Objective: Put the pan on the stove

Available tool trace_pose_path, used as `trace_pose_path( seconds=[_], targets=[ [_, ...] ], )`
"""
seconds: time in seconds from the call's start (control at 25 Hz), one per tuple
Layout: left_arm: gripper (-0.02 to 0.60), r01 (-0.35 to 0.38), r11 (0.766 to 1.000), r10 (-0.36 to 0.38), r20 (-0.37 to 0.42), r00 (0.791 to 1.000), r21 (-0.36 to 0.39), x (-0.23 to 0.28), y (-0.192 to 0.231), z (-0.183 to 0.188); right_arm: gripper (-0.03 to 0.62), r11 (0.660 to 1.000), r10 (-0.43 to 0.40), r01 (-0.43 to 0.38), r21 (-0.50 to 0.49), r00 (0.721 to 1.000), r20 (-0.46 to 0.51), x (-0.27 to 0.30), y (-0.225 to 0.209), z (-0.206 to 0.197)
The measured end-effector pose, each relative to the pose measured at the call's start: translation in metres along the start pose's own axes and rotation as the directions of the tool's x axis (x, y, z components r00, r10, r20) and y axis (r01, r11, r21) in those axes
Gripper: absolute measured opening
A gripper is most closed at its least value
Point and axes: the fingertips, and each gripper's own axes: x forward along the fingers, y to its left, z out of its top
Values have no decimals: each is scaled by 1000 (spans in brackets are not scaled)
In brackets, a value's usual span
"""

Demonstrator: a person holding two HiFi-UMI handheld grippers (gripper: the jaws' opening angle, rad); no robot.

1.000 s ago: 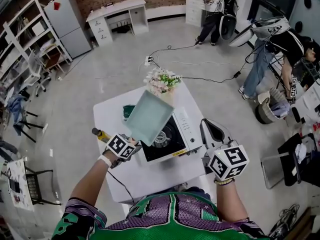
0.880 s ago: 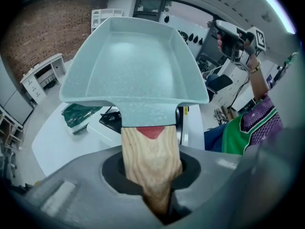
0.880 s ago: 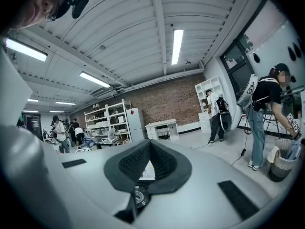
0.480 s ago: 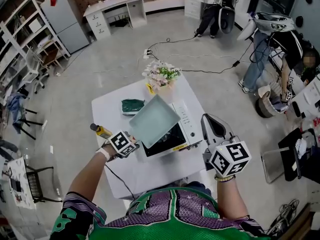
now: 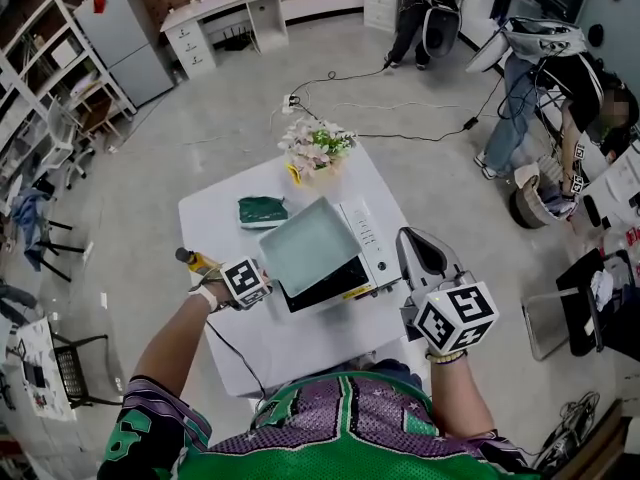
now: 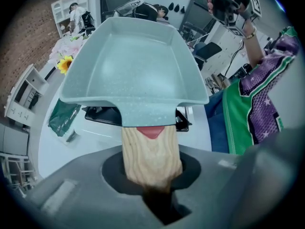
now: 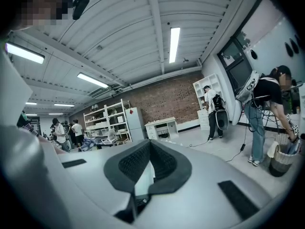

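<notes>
Left gripper (image 6: 151,173) grasps the pan (image 5: 308,245) by its handle — tilted over the stove (image 5: 372,240); right gripper (image 7: 149,149) closed, empty.

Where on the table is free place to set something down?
Bare: the near strip between stove and person; the left part beside the green cloth. Crowded: the far edge with flowers, and the stove under the pan.

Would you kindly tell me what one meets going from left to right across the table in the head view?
yellow-and-dark object → left hand-held gripper → pan → stove's white control panel → right hand-held gripper
</notes>
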Motion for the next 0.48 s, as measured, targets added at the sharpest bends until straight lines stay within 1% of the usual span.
trace_pose_path(
  seconds=[0.16,0.32,0.48],
  targets=[
    [91,2,999,1,-58,998,44,0,3,-2,2,1000,1,-1,9,1000,0,1,-2,-1],
    [91,15,997,-8,-99,995,79,-3,3,0,2,1000,8,-8,13,1000,-6,1,1,-2],
    [91,47,995,-34,-145,989,83,-2,4,-7,2,1000,17,-16,18,1000,-11,3,4,-4]
  ],
)
